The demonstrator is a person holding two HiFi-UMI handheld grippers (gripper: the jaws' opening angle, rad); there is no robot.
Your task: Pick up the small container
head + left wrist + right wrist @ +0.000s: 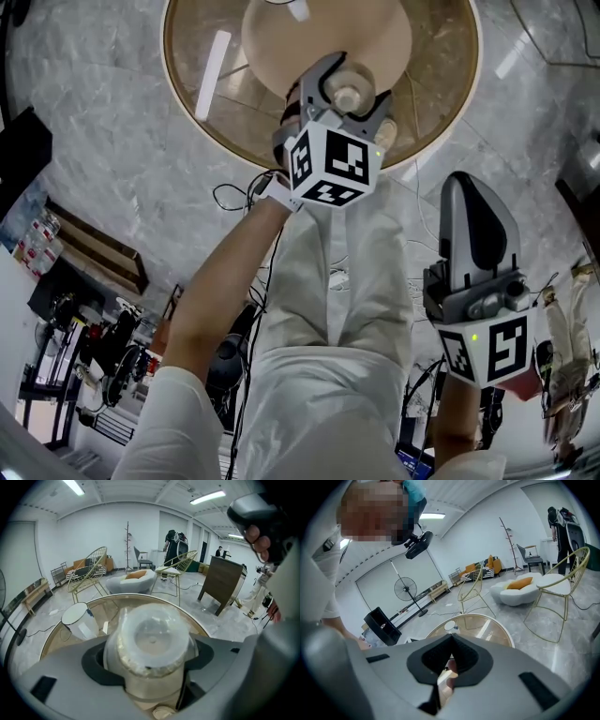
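Left gripper (347,84) is closed on the small container (151,641), gripped round its body below the lid, over the round glass table (183,89). It looks like light, clear, smooth plastic, probably slippery and easy to crush, so hold the body gently. No readable label. Right gripper (473,192) is closed, holding nothing, low on the right.

Small container (151,641) between left tool's (349,94) jaws, over table (441,66).
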